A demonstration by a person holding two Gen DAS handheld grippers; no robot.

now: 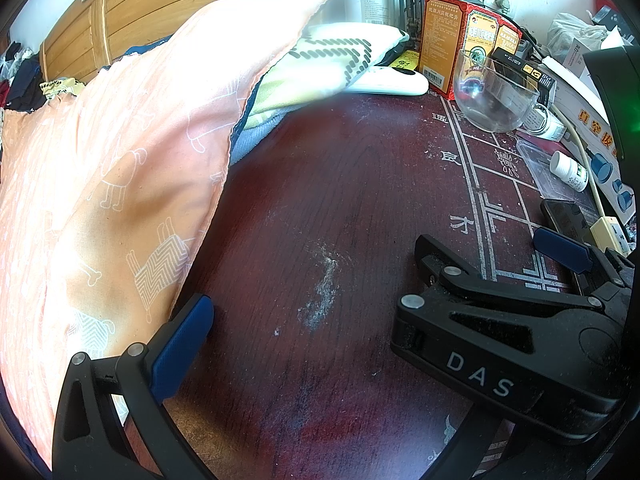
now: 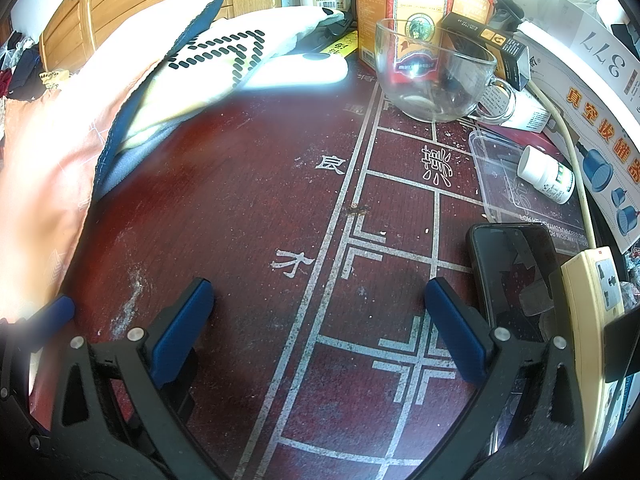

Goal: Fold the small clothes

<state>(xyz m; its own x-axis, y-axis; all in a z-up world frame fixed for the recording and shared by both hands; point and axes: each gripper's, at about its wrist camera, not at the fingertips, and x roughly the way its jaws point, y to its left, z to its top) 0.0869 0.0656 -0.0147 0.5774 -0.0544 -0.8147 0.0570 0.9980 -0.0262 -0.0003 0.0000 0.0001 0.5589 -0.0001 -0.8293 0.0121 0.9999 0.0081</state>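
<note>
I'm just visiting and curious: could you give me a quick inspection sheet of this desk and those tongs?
Surface: dark red table, dusty, white line markings.
Job's things: orange cloth at left edge; patterned cloth behind.
Clutter: glass mug, pill bottle, phone, red boxes.
Tongs: left tongs and right tongs open, empty.
Cables: cream cord to power strip.
Surroundings: wooden headboard.

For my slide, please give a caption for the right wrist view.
Right gripper, jaws open, above the dark red table; orange cloth at left.
</note>
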